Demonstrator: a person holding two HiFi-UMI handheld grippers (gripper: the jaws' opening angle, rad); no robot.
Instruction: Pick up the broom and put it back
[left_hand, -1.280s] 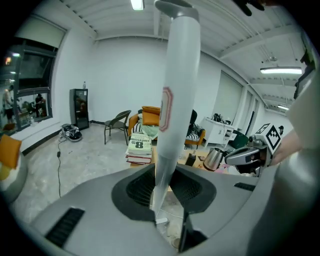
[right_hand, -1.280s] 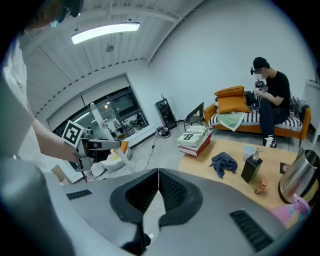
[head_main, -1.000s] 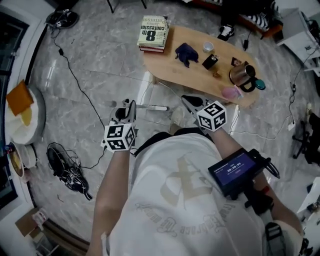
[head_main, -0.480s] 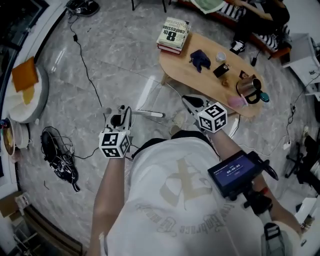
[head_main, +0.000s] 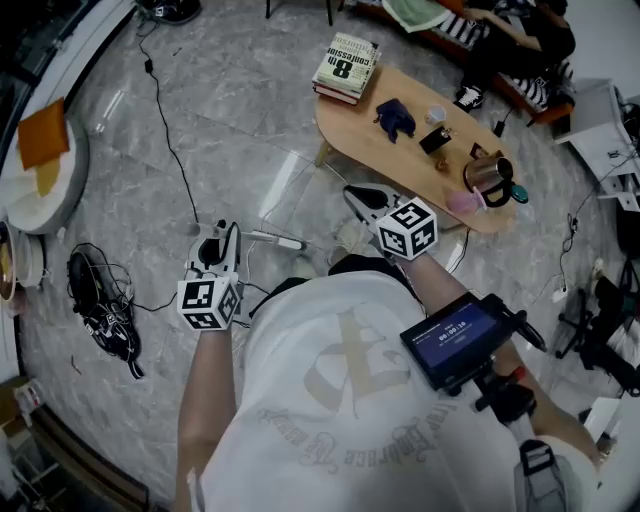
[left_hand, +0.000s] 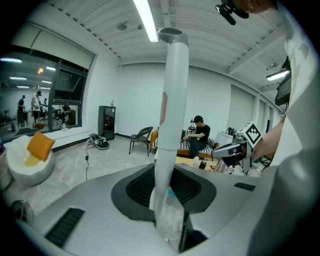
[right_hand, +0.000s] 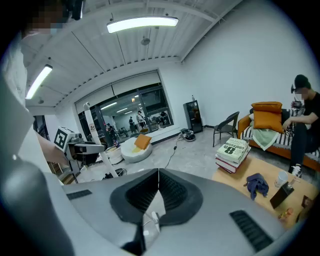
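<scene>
Since the earlier frame, our left gripper (head_main: 228, 236) has shifted toward the lower left of the head view, taking the broom (head_main: 277, 240) with it. Its jaws pinch the white handle, which stands upright between them at frame centre in the left gripper view. Our right gripper (right_hand: 158, 175) has its jaws pressed together on nothing.

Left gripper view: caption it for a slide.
Left gripper shut on the white broom handle, seated person beyond.

The right gripper (right_hand: 158, 172) has its jaws together, nothing between them; a book stack (right_hand: 233, 151) sits at the wooden table's (right_hand: 265, 167) end.
</scene>
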